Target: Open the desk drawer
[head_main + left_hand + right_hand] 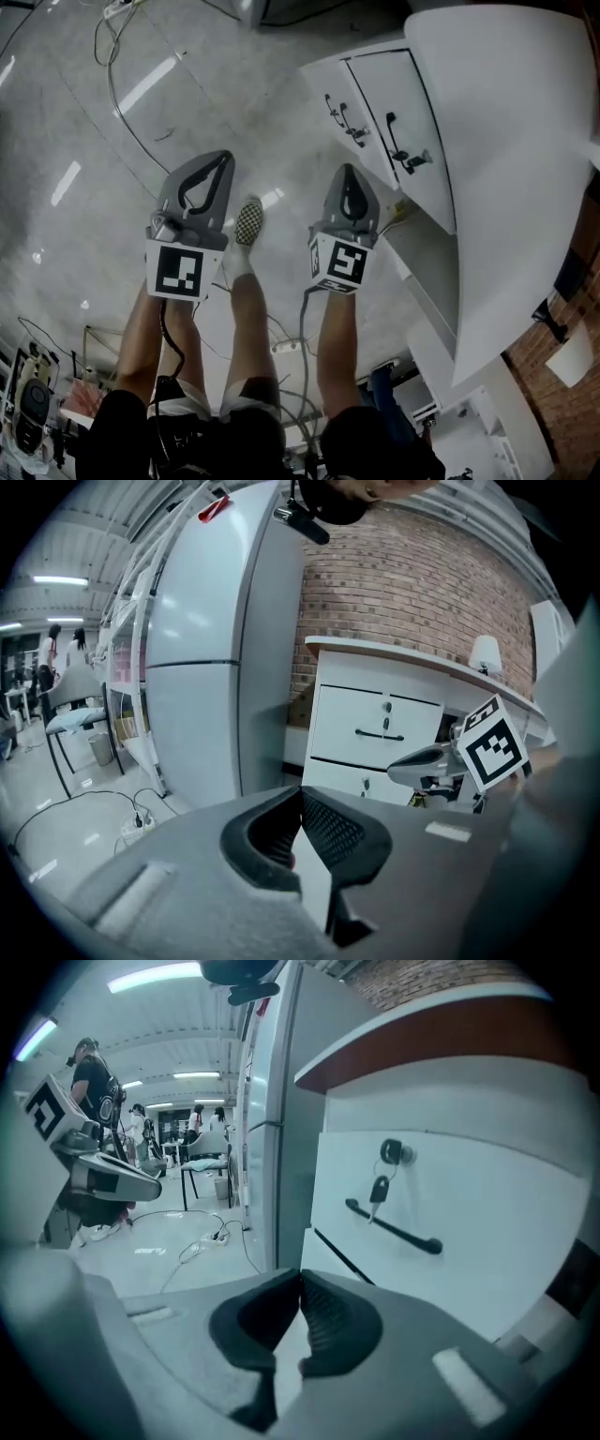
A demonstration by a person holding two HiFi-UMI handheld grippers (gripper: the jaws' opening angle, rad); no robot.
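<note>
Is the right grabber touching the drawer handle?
Apart. In the right gripper view, the right gripper is shut and empty, clearly short of the drawer handle.

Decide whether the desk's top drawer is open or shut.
Shut: the drawer sits flush in the desk, handle untouched.

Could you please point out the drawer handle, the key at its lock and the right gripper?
drawer handle (394,1229), right gripper view, middle of the black bar.
key (378,1190), right gripper view, the dark piece hanging below the lock.
right gripper (300,1277), right gripper view, where its closed fingertips meet.
</note>
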